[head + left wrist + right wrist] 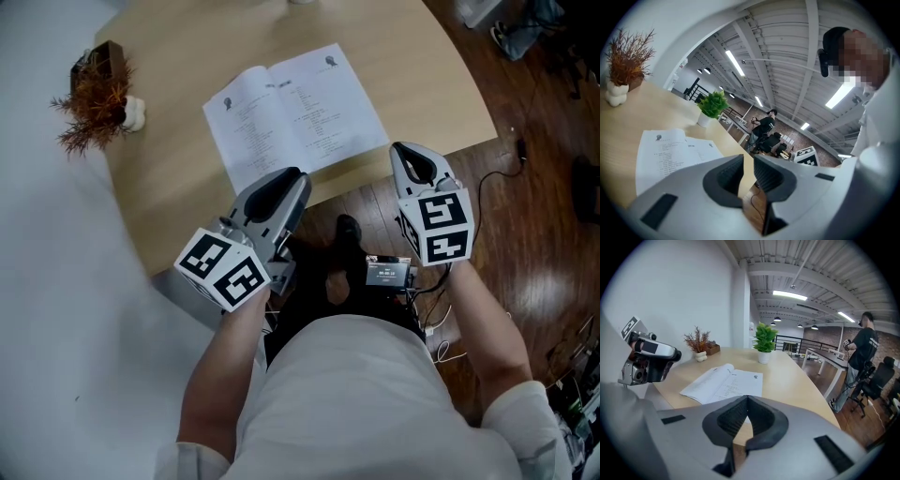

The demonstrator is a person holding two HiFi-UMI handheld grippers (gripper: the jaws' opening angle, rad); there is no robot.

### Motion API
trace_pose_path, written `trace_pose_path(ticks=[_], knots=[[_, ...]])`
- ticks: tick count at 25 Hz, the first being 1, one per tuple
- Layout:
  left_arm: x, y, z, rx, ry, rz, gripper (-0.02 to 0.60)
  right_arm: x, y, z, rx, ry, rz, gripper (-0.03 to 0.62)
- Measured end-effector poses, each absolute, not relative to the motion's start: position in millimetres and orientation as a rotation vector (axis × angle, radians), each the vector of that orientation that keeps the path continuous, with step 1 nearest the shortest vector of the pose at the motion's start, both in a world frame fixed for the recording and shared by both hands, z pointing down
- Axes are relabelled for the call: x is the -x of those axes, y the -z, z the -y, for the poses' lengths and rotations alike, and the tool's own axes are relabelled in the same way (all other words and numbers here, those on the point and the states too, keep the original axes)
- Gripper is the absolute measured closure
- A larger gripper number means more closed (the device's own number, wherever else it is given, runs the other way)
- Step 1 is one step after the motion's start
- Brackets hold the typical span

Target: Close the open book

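Far left on the pale wooden counter [178,197]: a tuft of dried russet plant [94,98] with a small white vase [134,113] at its foot, well apart from everything else. Next, toward the middle of the counter, the open book [295,112] — lying flat, both printed pages face up. At the book's near edge, the left hand-held gripper [292,180], held clear of the pages; jaws parted by a narrow gap, nothing caught between them, only counter edge and floor visible through the slot. Further right, just beside the book's near-right corner and at the counter's edge, the right hand-held gripper [411,155] — jaws pressed together at the tips, empty, angled down toward the book. Beyond it, dark wooden floor [534,234]. In the right gripper view, a green potted plant [764,341] at the far end of the counter behind the book, and a person [862,350] standing well off to the right.
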State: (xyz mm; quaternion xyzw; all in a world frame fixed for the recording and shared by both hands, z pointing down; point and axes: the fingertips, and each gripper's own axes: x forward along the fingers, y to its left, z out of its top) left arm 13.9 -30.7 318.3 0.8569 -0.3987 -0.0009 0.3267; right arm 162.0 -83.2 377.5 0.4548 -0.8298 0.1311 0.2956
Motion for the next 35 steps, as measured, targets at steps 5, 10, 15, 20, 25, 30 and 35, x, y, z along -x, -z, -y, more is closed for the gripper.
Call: trace_pose_path(ticks=[5, 10, 15, 20, 25, 30, 35], knots=[[-2.1, -295.5, 16.1, -2.286, 0.026, 1.044, 0.522, -148.4, -357.6, 71.0, -1.204, -0.335, 2.233, 0.592], [10.2, -276.6, 1.9, -2.312, 0.047, 1.052, 0.522, -135.1, -336.9, 58.9, -1.19, -0.322, 2.262, 0.592], [21.3, -261.6, -9.6, -2.332, 0.062, 1.065, 0.522, -121.5, -319.9, 48.0, -1.171, -0.313, 2.292, 0.592], [30.8, -248.1, -20.8, -2.34, 0.077, 1.075, 0.522, -107.5, -300.4, 39.6, -1.149, -0.289, 2.33, 0.592], [34.5, -240.2, -32.8, -2.345, 0.074, 1.069, 0.522, -98.1, -283.9, 31.7, -1.126, -0.269, 2.358, 0.592], [43.8, -235.0, -42.0, -2.349, 0.066, 1.084, 0.522, -92.0, -270.3, 25.9, -1.115, -0.264, 2.384, 0.592], [52.0, -229.0, -51.2, -2.353, 0.06, 1.102, 0.522, -87.6, -256.8, 20.8, -1.105, -0.256, 2.409, 0.592]])
